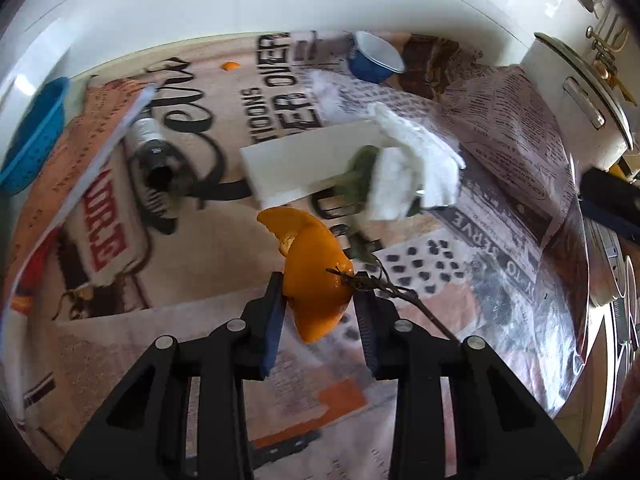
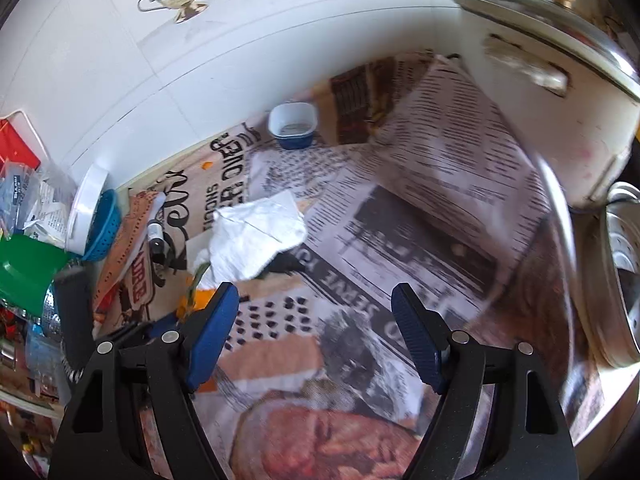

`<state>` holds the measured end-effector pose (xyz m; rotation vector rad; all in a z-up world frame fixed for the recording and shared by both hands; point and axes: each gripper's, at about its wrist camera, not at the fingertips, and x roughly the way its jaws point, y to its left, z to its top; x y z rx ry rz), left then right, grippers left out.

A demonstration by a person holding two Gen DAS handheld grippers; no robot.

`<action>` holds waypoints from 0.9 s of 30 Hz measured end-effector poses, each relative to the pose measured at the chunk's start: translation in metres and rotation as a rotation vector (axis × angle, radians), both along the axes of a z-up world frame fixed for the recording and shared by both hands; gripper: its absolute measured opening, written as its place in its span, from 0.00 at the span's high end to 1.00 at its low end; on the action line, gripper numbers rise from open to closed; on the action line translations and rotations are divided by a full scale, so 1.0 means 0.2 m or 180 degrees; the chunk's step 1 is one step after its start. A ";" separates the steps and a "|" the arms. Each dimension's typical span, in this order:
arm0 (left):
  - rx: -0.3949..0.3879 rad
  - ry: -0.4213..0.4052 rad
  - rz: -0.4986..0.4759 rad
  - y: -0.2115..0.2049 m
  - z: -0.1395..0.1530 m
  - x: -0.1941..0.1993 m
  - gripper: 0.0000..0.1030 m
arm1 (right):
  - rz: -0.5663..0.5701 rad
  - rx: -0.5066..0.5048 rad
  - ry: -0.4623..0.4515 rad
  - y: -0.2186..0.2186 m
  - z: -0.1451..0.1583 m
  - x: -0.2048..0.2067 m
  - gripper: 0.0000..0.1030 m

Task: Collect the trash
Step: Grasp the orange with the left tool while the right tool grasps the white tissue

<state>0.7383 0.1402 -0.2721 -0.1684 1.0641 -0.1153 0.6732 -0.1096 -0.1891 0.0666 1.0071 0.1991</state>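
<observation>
My left gripper (image 1: 319, 280) is shut on a curled orange peel (image 1: 316, 280), with both pads pressing its sides. A thin dry twig (image 1: 384, 286) lies across the right finger. Beyond the peel are a crumpled white tissue (image 1: 416, 168), a green stem (image 1: 360, 176) and a flat white card (image 1: 308, 164), all on the newspaper-covered counter (image 1: 200, 264). In the right wrist view my right gripper (image 2: 316, 300) stands open over the newspaper (image 2: 360, 352) with nothing between its fingers. The same tissue (image 2: 256, 236) lies just ahead of its left finger.
A small dark bottle (image 1: 154, 148) lies on its side at the left, near a blue colander (image 1: 34, 136). A blue cup (image 1: 376, 58) stands by the tiled wall. A large white lidded pot (image 2: 560, 100) fills the right side. A green container (image 2: 28, 268) and clutter crowd the far left.
</observation>
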 end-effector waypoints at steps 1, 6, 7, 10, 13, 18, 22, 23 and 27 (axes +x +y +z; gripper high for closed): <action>0.0017 -0.0003 0.0032 0.03 0.01 -0.02 0.68 | 0.0030 0.0008 -0.0003 0.03 -0.01 0.03 0.26; 0.0113 -0.0047 0.0256 0.22 0.06 -0.11 0.68 | 0.0103 -0.0023 0.0045 0.15 -0.13 0.20 0.26; 0.0101 -0.0056 0.0297 0.25 0.07 -0.13 0.68 | 0.0106 -0.0030 0.0068 0.16 -0.15 0.23 0.26; 0.0094 -0.0083 0.0385 0.32 0.08 -0.15 0.68 | 0.0036 -0.0049 0.0222 0.18 -0.27 0.33 0.26; 0.0132 -0.0126 0.0438 0.36 0.10 -0.15 0.68 | -0.0045 -0.0002 0.0378 0.17 -0.37 0.39 0.33; 0.0132 -0.0174 0.0460 0.36 0.12 -0.13 0.68 | -0.0018 0.0044 0.0479 0.15 -0.43 0.40 0.76; 0.0145 -0.0219 0.0404 0.32 0.15 -0.12 0.68 | 0.0002 0.0026 0.0340 0.12 -0.36 0.35 0.89; 0.0146 -0.0243 0.0384 0.30 0.17 -0.12 0.68 | 0.0006 0.0019 0.0288 0.11 -0.34 0.34 0.89; 0.0157 -0.0343 0.0310 0.21 0.26 -0.12 0.68 | 0.0016 0.0029 0.0092 0.05 -0.20 0.26 0.90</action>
